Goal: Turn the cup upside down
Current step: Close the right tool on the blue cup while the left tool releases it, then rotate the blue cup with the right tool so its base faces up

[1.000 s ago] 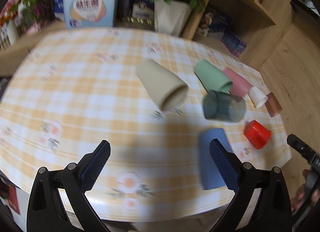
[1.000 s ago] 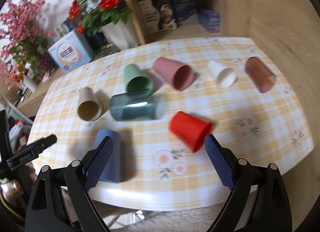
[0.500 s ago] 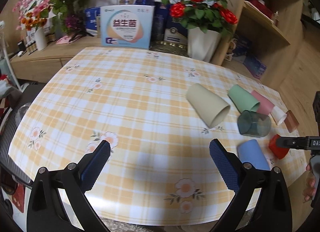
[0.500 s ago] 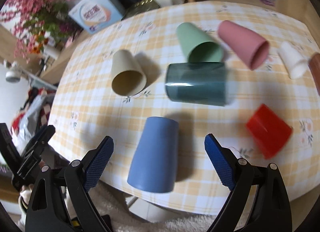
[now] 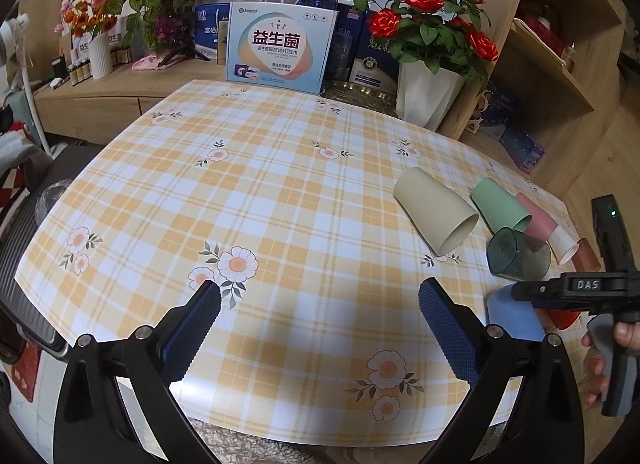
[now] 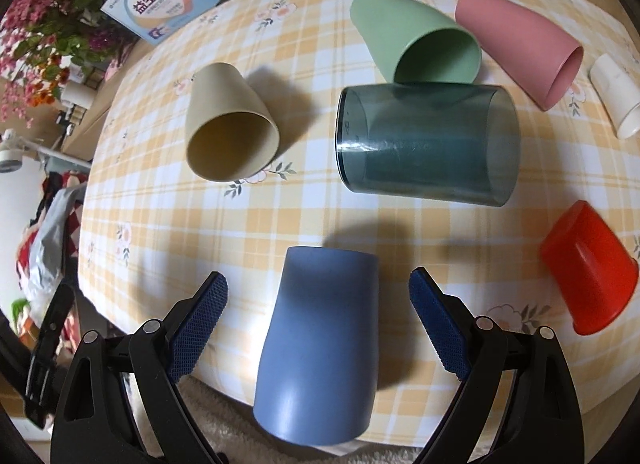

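A blue cup lies on its side near the table's front edge, between the open fingers of my right gripper, which do not touch it. In the left wrist view the blue cup lies partly hidden behind the right gripper body. My left gripper is open and empty above the checked tablecloth, far left of the cups.
Several other cups lie on their sides: beige, dark clear, green, pink, white, red. Boxes and a rose vase stand at the table's far edge; a wooden shelf is at the right.
My right gripper has moved down and in over the blue cup, which now sits between its fingers. My left gripper has swung left and back, away from the cups.
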